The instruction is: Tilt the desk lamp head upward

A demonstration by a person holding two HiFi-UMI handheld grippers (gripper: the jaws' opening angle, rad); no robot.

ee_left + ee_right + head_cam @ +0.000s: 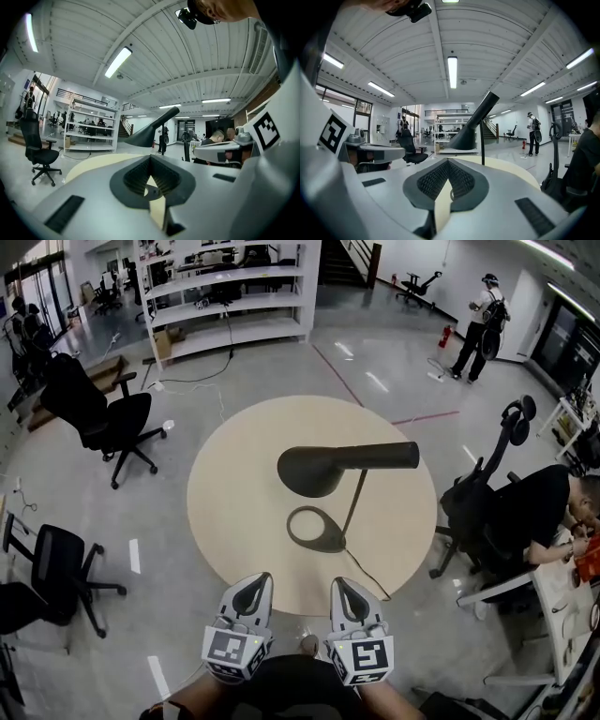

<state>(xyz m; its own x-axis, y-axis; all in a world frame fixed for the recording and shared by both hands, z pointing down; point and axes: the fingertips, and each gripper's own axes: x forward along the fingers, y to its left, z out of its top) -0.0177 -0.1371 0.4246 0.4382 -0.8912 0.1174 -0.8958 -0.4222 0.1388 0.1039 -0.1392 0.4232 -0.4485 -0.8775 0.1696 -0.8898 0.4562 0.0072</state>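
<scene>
- Head view: the lamp (328, 468) stands near the middle of the round worktop (234, 512). Its ring base (314, 529) sits toward 6 o'clock, and its long head points its narrow end to 3 o'clock.
- The left claw (253, 582) hovers at the worktop's 6 o'clock edge, jaws pressed together on nothing (its own view shows this plainly).
- The right claw (343, 585) is just beside it, jaws likewise together and empty, well apart from the lamp.
</scene>
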